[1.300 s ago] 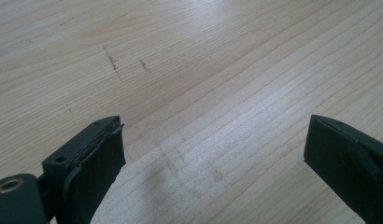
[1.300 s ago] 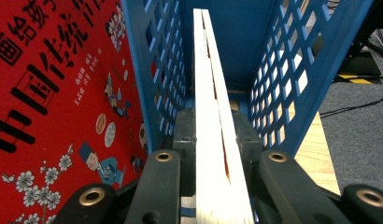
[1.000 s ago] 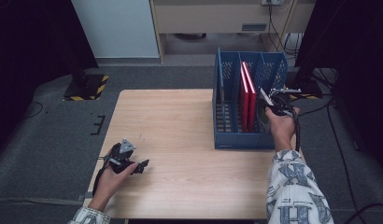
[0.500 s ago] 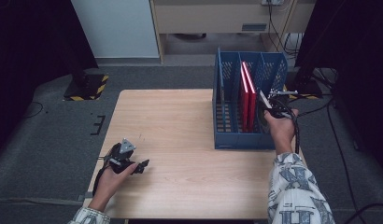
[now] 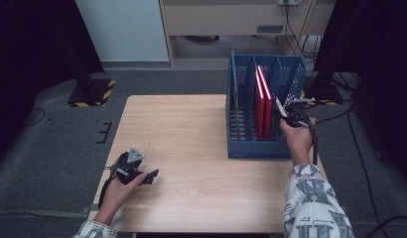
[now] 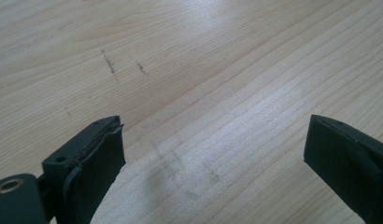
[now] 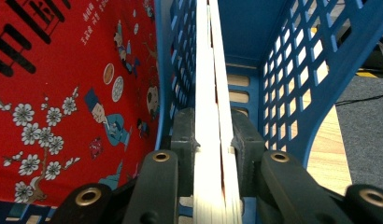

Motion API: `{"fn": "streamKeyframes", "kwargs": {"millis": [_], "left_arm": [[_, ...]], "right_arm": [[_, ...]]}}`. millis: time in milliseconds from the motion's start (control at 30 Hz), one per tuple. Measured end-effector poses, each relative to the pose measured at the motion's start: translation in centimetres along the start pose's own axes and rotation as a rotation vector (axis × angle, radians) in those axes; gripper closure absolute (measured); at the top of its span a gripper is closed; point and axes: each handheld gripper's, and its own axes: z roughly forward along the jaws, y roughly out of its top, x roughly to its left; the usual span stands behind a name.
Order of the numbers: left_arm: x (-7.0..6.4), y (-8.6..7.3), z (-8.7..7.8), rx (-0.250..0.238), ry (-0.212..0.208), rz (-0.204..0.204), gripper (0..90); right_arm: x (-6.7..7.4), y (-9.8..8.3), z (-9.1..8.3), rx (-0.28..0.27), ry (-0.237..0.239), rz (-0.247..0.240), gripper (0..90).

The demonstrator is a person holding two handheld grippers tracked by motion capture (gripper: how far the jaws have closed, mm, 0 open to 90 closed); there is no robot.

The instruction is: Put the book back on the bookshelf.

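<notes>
While both hands have kept still over the last second, we find the right gripper (image 7: 213, 140) clamped on a white-edged book (image 7: 210, 84) in the blue rack's (image 5: 251, 148) right slot, beside red books (image 5: 263, 99). Slot walls crowd it. Left gripper (image 6: 213, 154) rests with jaws apart over bare table (image 5: 191, 129).

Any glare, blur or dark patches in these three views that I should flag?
High view: sharp and evenly lit on the table, black at both upper corners. Left gripper view: a pale sheen runs across the wood, and the left gripper casts a soft shadow. Right gripper view: the book clamped in the right gripper is overexposed, its near edge soft.
</notes>
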Motion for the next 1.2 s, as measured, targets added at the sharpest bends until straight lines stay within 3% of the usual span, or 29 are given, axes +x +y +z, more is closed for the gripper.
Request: {"fn": "streamKeyframes", "kwargs": {"millis": [467, 667, 933, 1200], "left_arm": [[-0.12, 0.04, 0.00, -0.003, 0.000, -0.001, 4.2], [-0.13, 0.04, 0.00, -0.003, 0.001, -0.001, 4.2], [-0.08, 0.05, 0.00, -0.001, -0.001, 0.001, 4.3], [-0.10, 0.07, 0.06, -0.001, -0.003, 0.005, 4.3]], "right_arm": [[-0.10, 0.11, -0.21, -0.004, 0.005, 0.012, 71.3], [-0.14, 0.17, -0.34, -0.006, 0.005, 0.010, 74.8], [-0.22, 0.28, -0.28, -0.020, -0.049, -0.007, 76.5], [-0.68, 0.56, 0.15, -0.038, -0.095, 0.024, 76.5]]}}
